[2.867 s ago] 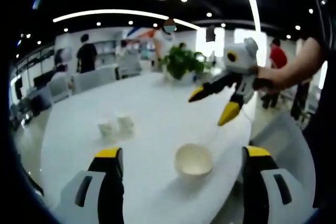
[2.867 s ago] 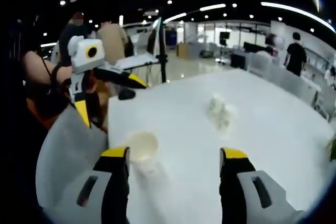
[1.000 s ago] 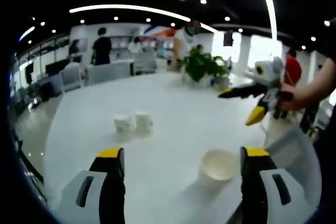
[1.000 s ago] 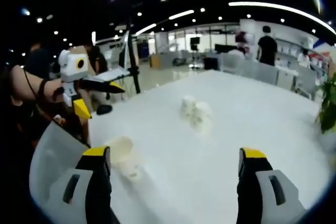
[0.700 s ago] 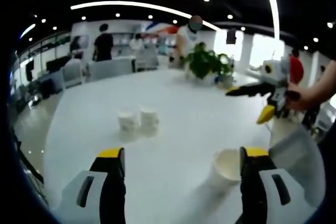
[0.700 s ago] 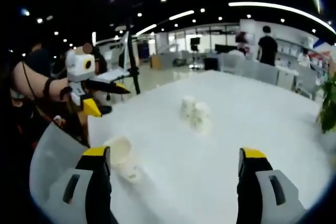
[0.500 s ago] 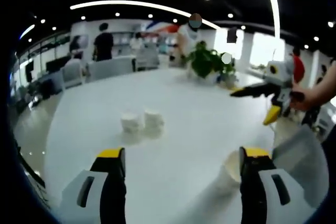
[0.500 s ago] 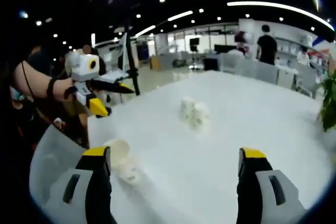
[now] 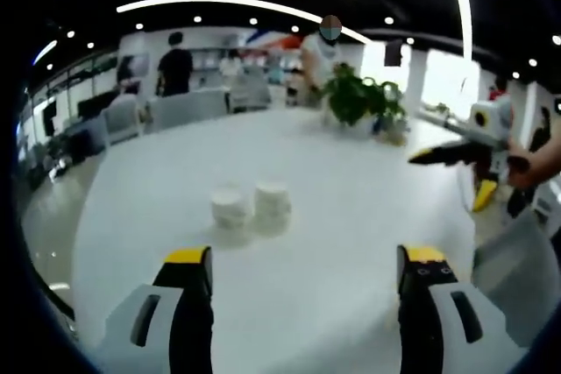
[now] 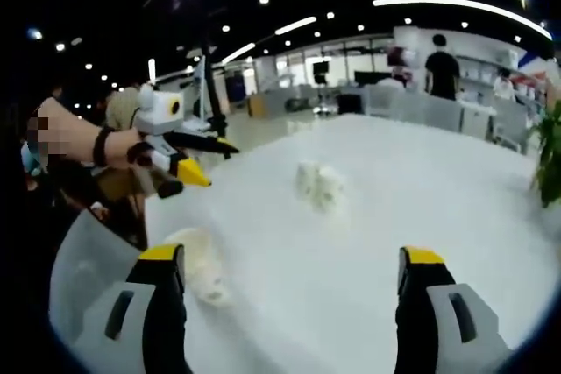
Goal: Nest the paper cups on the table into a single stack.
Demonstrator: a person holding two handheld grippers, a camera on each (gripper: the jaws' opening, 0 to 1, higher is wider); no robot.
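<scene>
I hold both grippers, left (image 9: 298, 271) and right (image 10: 289, 269), fingers wide and empty, approaching; next, grasp the near cup (image 10: 195, 251) beside the cup pair (image 9: 251, 206).

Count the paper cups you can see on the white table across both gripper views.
3: two paper cups stand side by side mid-table; a third cup, blurred, sits near the table's edge by the right gripper's left jaw.

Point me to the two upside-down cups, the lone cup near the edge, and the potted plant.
pair of upturned cups (image 9: 251, 207): left gripper view, where the two meet.
lone cup (image 10: 195, 256): right gripper view, blurred body.
potted plant (image 9: 358, 100): left gripper view, leaves.
</scene>
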